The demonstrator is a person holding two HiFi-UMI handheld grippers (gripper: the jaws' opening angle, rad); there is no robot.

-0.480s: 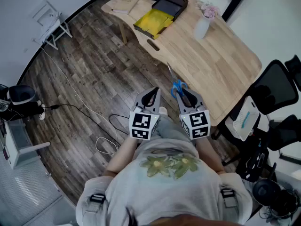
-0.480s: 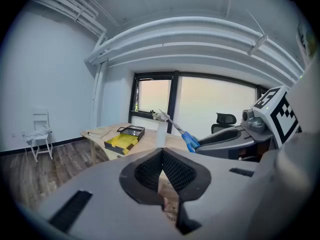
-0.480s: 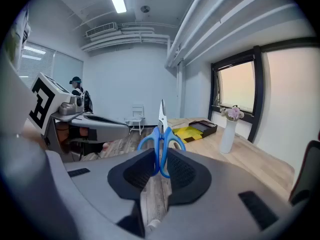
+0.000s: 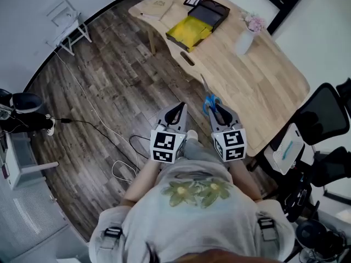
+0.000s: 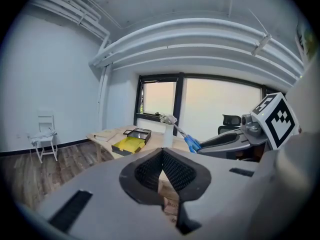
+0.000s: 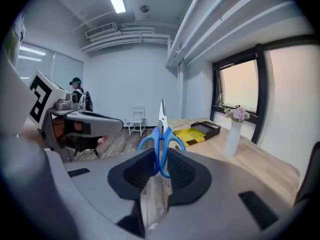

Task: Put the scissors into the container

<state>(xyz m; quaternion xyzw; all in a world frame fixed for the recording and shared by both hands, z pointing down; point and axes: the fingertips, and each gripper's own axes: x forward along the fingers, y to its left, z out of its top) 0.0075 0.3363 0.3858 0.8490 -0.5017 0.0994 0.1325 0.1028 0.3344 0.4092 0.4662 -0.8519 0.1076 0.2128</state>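
Your blue-handled scissors (image 6: 162, 134) ride clamped by the handles in your right tongs (image 6: 159, 170), blades pointing forward for carrying to the open yellow container (image 4: 192, 29) far across the surface (image 4: 264, 87); your left tongs (image 5: 162, 170) are closed, empty, apparently spare.

table (image 4: 263, 86): bare near edge, open | vase (image 4: 245, 40): stands right of container (image 4: 192, 29) | office chair (image 4: 323, 114): beside table

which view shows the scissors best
The right gripper view: scissors sit centre, blue handles clamped in the right gripper, blades pointing away. Head view shows them small from above; left gripper view, small and side-on.
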